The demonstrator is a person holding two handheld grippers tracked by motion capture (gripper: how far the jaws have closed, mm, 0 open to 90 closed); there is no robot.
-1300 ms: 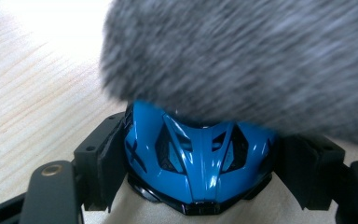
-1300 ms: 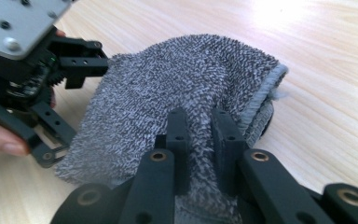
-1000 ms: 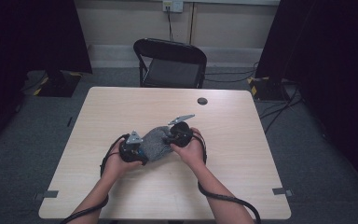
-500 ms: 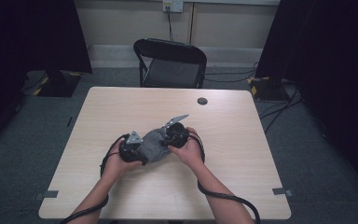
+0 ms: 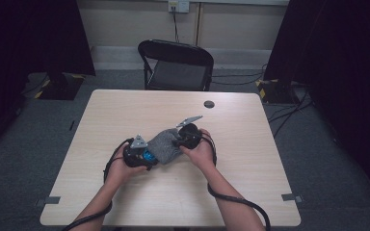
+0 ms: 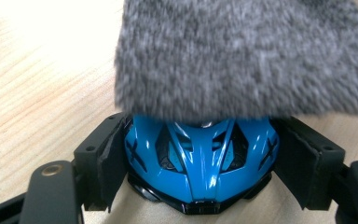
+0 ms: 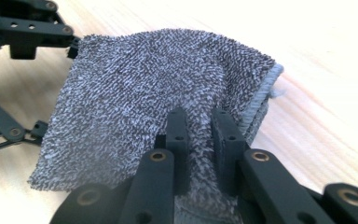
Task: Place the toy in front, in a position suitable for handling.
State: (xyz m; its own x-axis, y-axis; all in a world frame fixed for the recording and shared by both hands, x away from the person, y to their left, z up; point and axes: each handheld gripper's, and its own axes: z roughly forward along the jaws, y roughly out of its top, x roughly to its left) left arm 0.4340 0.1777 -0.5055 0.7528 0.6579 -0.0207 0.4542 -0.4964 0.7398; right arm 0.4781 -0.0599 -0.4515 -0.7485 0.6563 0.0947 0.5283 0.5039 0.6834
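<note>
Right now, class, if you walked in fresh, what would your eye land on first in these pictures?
Probably the shiny blue toy car, clamped between the left gripper jaws near the table's middle. A fuzzy grey cloth lies draped over it, pinched by the right gripper. Behind the table stands a black folding chair.

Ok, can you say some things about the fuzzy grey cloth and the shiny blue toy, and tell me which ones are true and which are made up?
1. The left gripper squeezes a shiny blue toy. True.
2. The cloth is bright red. False: it is grey.
3. The right gripper pinches the cloth. True.
4. The cloth lies folded far from the toy. False: it hangs over the toy's far end.
5. A black chair stands behind the table. True.
6. Both hands are off the table. False: the left hand and right hand work above it.
</note>
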